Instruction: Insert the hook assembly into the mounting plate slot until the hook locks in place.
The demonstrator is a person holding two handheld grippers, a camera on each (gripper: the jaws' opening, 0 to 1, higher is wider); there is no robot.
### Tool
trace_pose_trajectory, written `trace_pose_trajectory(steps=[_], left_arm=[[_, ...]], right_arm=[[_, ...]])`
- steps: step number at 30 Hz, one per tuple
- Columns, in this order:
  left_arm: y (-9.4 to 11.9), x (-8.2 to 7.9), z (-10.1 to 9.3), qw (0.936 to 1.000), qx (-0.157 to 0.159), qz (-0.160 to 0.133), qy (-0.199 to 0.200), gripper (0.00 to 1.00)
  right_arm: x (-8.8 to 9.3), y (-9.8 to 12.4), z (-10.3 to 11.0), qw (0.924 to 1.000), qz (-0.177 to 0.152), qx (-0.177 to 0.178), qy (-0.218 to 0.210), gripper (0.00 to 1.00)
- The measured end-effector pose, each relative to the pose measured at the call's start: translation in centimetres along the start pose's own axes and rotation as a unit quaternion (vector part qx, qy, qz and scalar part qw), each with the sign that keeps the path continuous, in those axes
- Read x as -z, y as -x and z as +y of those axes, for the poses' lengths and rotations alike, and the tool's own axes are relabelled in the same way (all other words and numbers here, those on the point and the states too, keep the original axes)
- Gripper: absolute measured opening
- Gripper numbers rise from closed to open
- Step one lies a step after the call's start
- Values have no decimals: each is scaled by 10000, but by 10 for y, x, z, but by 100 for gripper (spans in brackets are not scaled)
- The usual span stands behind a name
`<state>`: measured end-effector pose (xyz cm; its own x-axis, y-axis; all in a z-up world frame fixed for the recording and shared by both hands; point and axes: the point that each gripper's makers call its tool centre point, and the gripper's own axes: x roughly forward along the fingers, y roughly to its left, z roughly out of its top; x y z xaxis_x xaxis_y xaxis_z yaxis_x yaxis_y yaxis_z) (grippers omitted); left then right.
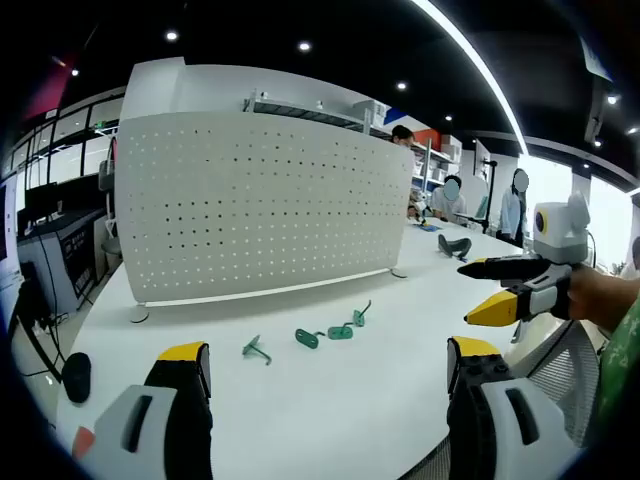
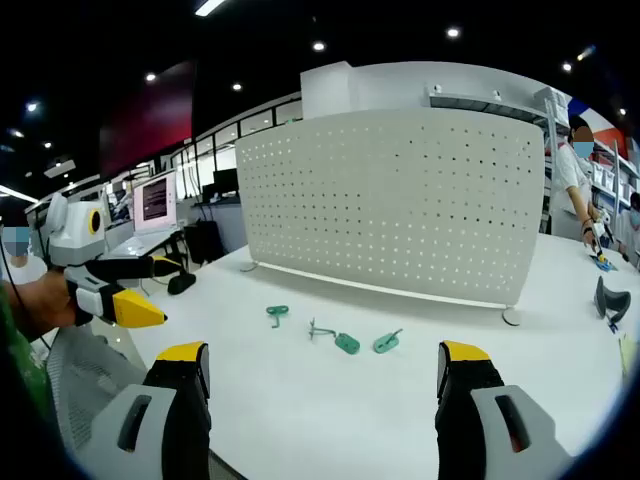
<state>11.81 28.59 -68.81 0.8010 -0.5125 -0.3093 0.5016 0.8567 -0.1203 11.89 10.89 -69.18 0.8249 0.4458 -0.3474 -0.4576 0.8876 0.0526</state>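
A white perforated mounting plate (image 1: 250, 210) (image 2: 400, 200) stands upright on the white table (image 1: 330, 400) (image 2: 320, 410). Several small green hook pieces lie loose in front of it, among them one at the left (image 1: 256, 349), one at the right (image 1: 360, 315), a left one (image 2: 277, 313) and a right one (image 2: 387, 341). My left gripper (image 1: 328, 350) hangs open and empty over the table's near edge, short of the hooks. My right gripper (image 2: 322, 352) is likewise open and empty. Each also appears from the side: the right gripper (image 1: 480, 288), the left gripper (image 2: 160, 290), both held in hands.
A black curved object (image 1: 455, 246) (image 2: 610, 300) lies on the table right of the plate. A small black item (image 1: 76, 375) (image 2: 182, 283) sits near the left table edge. Monitors (image 2: 155, 200) stand at the left. People stand behind the plate at the right. A mesh chair back (image 2: 80, 380) is close by.
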Motion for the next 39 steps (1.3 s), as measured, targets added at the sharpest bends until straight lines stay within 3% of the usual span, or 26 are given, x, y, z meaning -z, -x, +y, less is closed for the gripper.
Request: trace_pose_trajectory(steps=[39], left_arm=[[-2, -1, -3, 10000, 50, 37, -53, 100]], right_arm=[[1, -2, 1, 10000, 53, -46, 13, 95]])
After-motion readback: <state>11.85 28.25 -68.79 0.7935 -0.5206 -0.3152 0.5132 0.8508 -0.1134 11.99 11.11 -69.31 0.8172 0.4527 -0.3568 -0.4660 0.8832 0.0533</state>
